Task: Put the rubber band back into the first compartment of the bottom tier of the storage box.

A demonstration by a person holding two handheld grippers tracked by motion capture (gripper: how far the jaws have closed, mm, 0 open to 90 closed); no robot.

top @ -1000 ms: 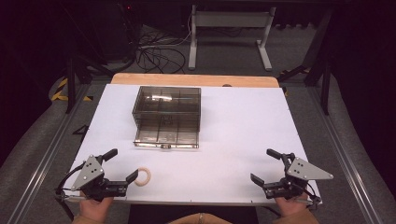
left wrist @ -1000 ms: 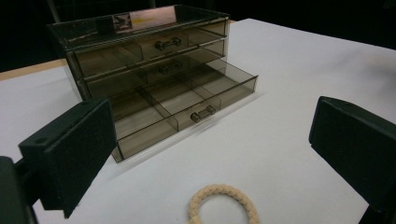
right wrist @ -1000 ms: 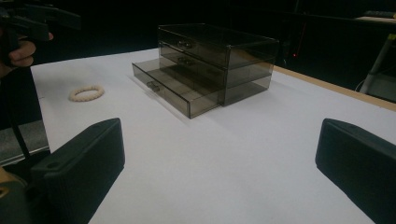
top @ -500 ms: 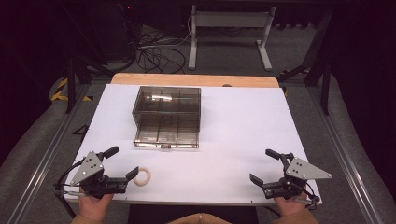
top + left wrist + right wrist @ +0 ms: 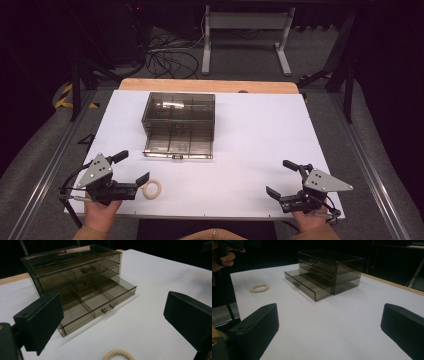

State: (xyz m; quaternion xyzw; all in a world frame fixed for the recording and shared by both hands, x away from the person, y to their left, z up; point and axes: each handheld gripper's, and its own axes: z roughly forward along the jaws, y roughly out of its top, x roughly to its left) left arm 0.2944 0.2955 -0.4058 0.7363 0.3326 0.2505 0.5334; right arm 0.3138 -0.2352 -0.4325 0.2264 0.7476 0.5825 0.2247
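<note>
On the white table (image 5: 250, 135) stands a smoky clear drawer box (image 5: 180, 114), its bottom drawer (image 5: 178, 146) pulled out toward the person and showing empty compartments (the two drawers above it sit closed). A pale braided ring (image 5: 151, 188) lies flat on the table near the front edge, well short of the open drawer. The left gripper (image 5: 131, 169) hovers at the front left corner with its jaws spread wide apart, holding nothing; the ring lies just beside the tip of the nearer jaw, slightly to its right in the high view, and whether they touch cannot be told. In the left gripper view the ring (image 5: 118, 354) peeks up at the bottom edge, roughly midway between the two black jaws and below them, with the drawer box (image 5: 75, 272) beyond. The right gripper (image 5: 282, 178) is at the front right corner, well apart from the ring, its jaws also wide apart and empty. In the right gripper view the ring (image 5: 259, 288) lies far off to the left, outside the jaws, near the other hand (image 5: 224, 257).
</note>
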